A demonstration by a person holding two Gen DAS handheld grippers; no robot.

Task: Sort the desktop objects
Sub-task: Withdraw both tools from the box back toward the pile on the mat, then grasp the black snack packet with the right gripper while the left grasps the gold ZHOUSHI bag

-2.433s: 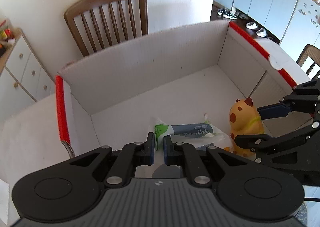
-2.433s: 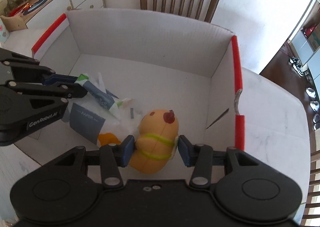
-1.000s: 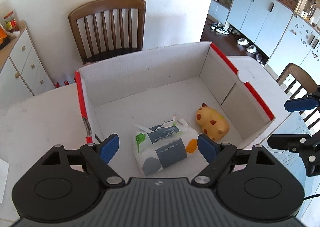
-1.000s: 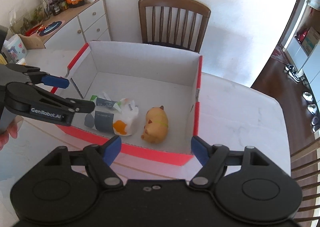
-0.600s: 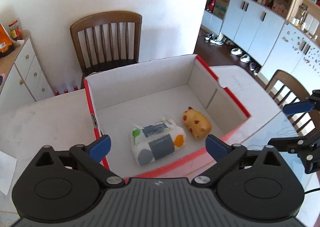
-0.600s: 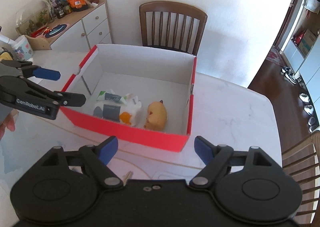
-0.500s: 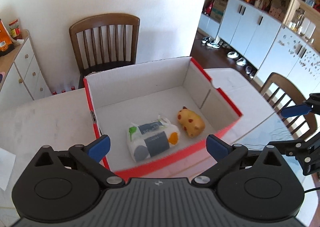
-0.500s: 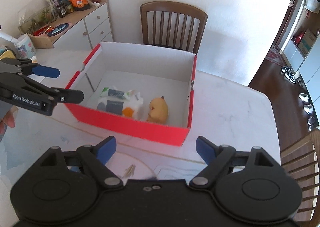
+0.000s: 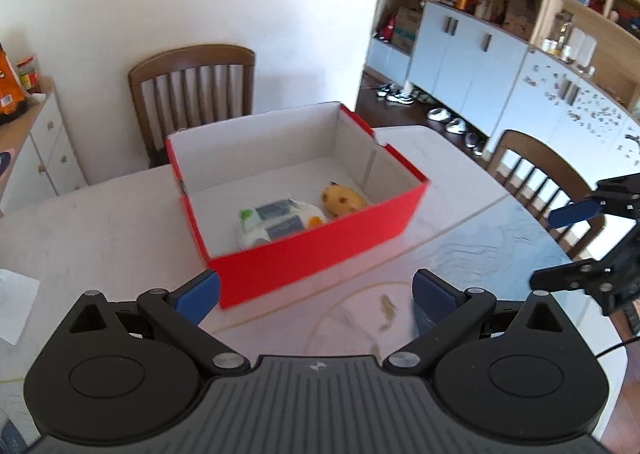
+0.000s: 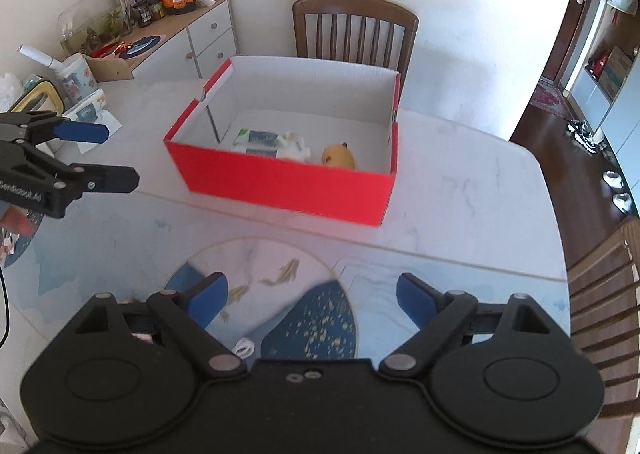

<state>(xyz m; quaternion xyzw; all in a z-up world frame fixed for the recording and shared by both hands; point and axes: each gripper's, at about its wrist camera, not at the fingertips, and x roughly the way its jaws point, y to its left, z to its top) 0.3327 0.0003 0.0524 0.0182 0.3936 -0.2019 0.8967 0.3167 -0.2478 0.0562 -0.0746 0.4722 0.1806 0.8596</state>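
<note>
White marble table (image 10: 460, 190), red box (image 10: 280, 182), fish-print mat (image 10: 276, 282)

Both grippers have pulled back out of the red box (image 9: 316, 250) and now hang over the counter (image 10: 460, 214) in front of it. The left gripper (image 9: 316, 294), earlier nearly closed at the tissue pack (image 9: 276, 222), stands wide with nothing between its fingers. The right gripper (image 10: 312, 300), earlier clamped on the yellow toy (image 10: 339, 156), has let it go; its jaws have just been opening, empty. Pack and toy now lie free on the box floor, side by side.
</note>
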